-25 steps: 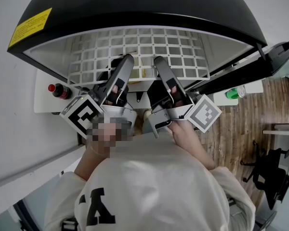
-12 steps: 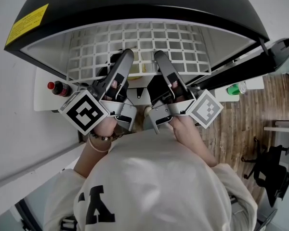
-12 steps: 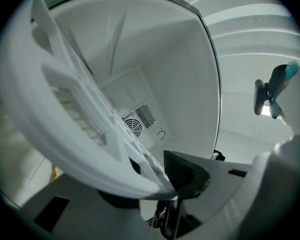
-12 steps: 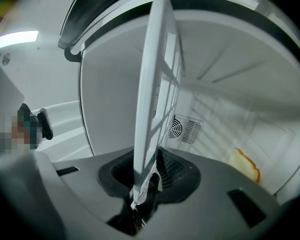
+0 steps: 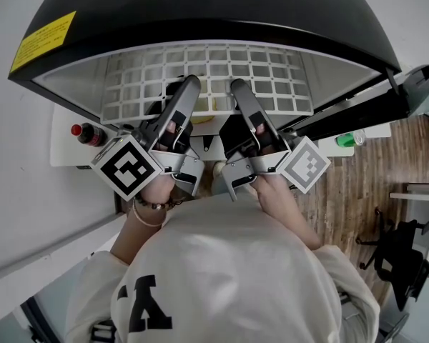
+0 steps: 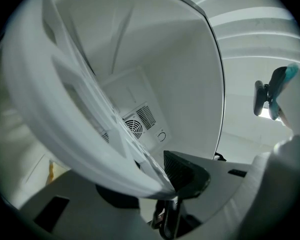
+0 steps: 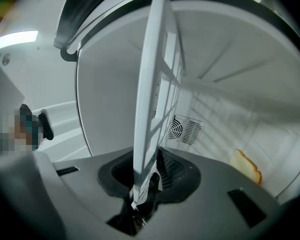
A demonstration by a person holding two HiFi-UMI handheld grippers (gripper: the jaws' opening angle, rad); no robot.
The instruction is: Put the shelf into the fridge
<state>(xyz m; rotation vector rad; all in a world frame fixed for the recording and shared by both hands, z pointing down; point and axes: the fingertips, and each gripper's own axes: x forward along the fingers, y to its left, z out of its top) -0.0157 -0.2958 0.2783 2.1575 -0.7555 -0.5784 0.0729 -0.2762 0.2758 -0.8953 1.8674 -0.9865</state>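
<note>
A white wire shelf (image 5: 222,70) lies flat in the mouth of the black fridge (image 5: 200,13), most of its grid inside the white cavity. My left gripper (image 5: 191,84) and right gripper (image 5: 237,88) reach side by side over its front edge. In the left gripper view the shelf rim (image 6: 90,134) runs slantwise down into the left gripper (image 6: 166,186), and a black pad (image 6: 182,171) presses on it. In the right gripper view the shelf (image 7: 152,94) stands edge-on, and the right gripper (image 7: 142,184) is shut on its rim.
The fridge door (image 5: 386,98) hangs open at the right, with a green bottle (image 5: 349,139) in it. A red-capped bottle (image 5: 86,133) lies at the left. The back wall has a round vent (image 7: 185,129). A yellowish slice (image 7: 247,166) lies on the cavity floor.
</note>
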